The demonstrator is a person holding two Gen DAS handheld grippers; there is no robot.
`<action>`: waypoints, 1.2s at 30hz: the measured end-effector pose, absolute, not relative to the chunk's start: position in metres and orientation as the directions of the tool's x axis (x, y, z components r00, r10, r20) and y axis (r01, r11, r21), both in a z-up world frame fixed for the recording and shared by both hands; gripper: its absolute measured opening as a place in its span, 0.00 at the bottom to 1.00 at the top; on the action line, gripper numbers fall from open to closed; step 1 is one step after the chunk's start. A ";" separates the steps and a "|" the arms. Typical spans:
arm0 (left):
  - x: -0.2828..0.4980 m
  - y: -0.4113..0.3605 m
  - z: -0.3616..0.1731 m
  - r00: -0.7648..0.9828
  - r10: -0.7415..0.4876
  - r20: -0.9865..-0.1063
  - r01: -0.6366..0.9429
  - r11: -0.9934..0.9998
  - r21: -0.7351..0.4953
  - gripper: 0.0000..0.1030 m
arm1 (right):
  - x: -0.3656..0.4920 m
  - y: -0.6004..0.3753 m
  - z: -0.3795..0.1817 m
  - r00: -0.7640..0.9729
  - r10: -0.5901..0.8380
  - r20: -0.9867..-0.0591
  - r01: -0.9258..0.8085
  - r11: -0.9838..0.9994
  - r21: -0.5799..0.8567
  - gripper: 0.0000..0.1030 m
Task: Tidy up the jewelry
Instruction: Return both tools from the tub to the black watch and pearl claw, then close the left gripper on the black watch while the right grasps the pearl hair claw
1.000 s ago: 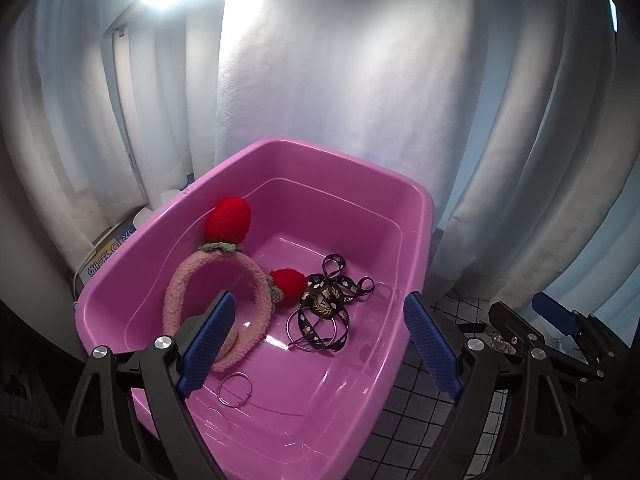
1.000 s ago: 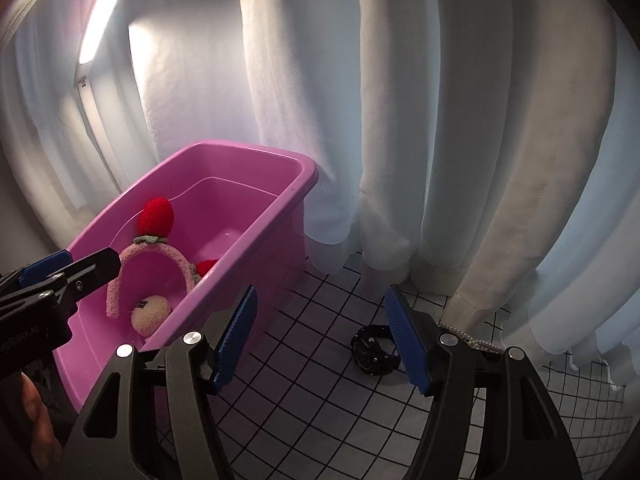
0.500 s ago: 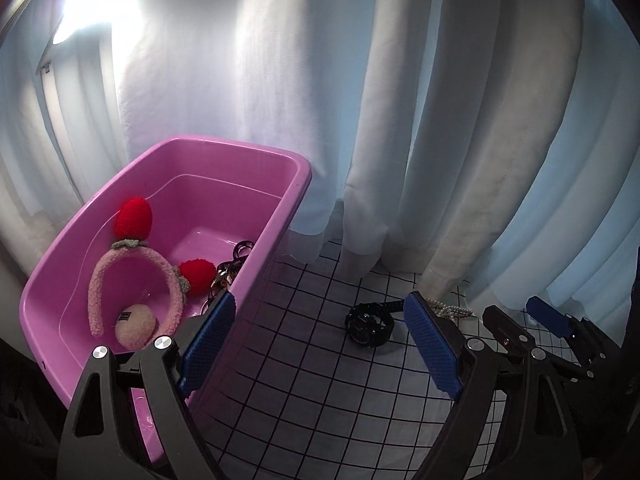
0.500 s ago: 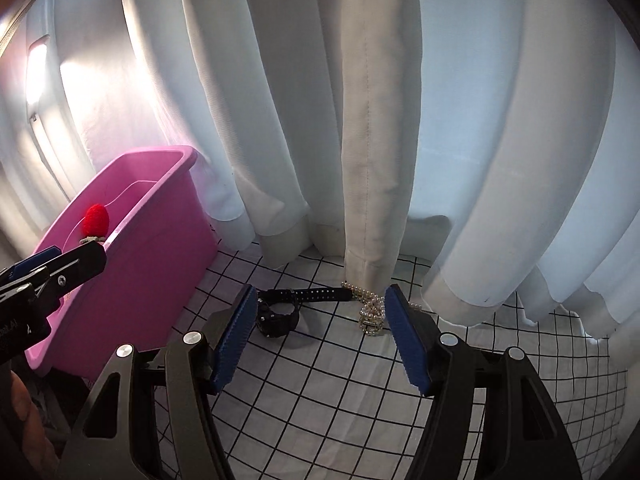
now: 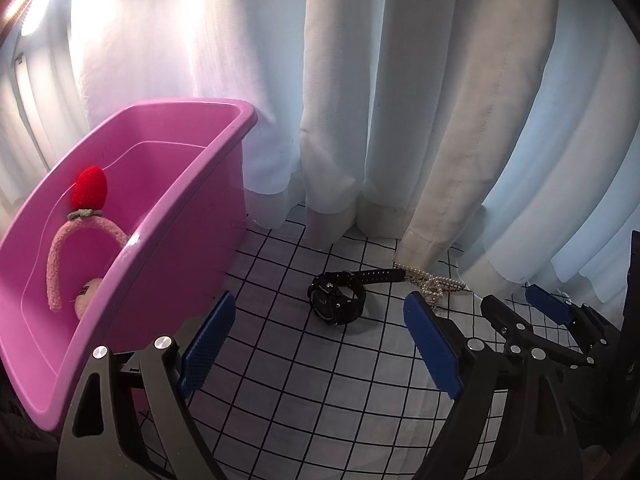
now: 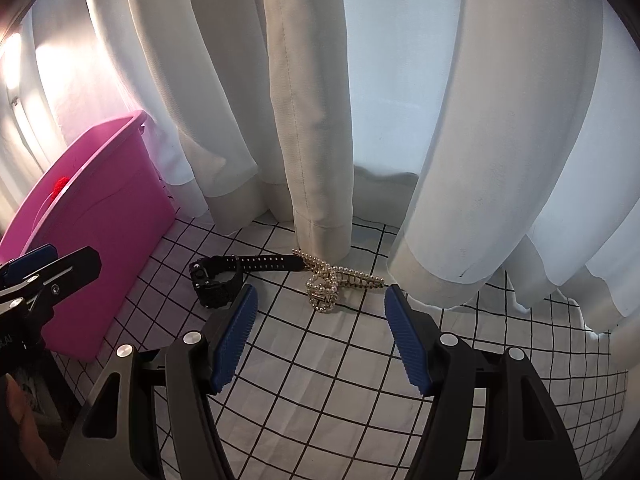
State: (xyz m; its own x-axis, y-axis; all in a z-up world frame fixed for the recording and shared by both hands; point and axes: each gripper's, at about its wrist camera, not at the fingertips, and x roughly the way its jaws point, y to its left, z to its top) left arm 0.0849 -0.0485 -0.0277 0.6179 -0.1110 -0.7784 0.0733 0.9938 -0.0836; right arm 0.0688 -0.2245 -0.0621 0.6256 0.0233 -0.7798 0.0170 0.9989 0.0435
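The pearl bracelet (image 6: 328,284) lies straight ahead of the right claw (image 6: 318,336), whose blue pads stand apart and empty; it is centred in that frame, at the curtain hem (image 6: 320,236) on the checked counter (image 6: 320,380). Its long run stretches left to right across the claw's opening. The black watch (image 5: 338,300) lies centre frame beyond the left claw (image 5: 316,344), also apart and empty, strap trailing right. The pink tub (image 5: 168,208) sits at left.
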 end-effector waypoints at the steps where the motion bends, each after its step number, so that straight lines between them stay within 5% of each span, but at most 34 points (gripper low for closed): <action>1: 0.087 -0.049 -0.032 0.613 -0.112 -0.782 0.070 0.994 -0.087 0.82 | 0.070 -0.226 -0.066 0.621 0.026 -0.783 0.010 0.999 0.041 0.61; 19: 0.121 -0.047 -0.109 0.497 -0.185 -0.848 0.000 0.977 -0.213 0.94 | 0.127 -0.237 -0.137 0.528 0.067 -0.847 -0.147 0.989 -0.013 0.67; 36: 0.145 -0.070 -0.153 0.492 -0.136 -0.860 0.046 0.990 -0.130 0.94 | 0.157 -0.227 -0.171 0.522 0.042 -0.852 -0.257 0.960 -0.110 0.69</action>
State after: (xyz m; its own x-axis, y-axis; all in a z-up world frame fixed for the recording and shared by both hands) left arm 0.1449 -0.0699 -0.1527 0.4917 -0.1356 -0.8601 0.0462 0.9905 -0.1297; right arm 0.1573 -0.2268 -0.1709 0.5222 0.0421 -0.8518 -0.2574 0.9600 -0.1104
